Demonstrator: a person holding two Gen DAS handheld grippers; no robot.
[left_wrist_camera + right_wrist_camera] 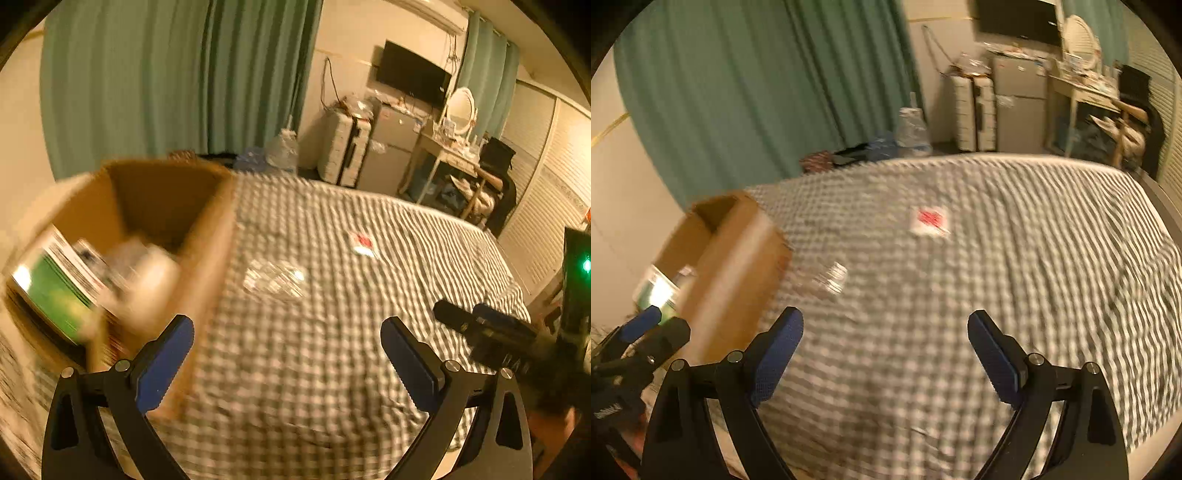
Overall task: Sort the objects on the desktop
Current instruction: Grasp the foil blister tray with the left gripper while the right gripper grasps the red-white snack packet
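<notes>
Left gripper (287, 350) and right gripper (885, 345) gape empty over bedspread (332, 369); blurred box (207, 258) beside.

A cardboard box (155, 236) stands left of a packet (364, 243) on the bed (332, 350).

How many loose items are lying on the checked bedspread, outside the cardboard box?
2: a clear wrapper near the box, and a white-red packet farther away. Blur may hide others.
</notes>
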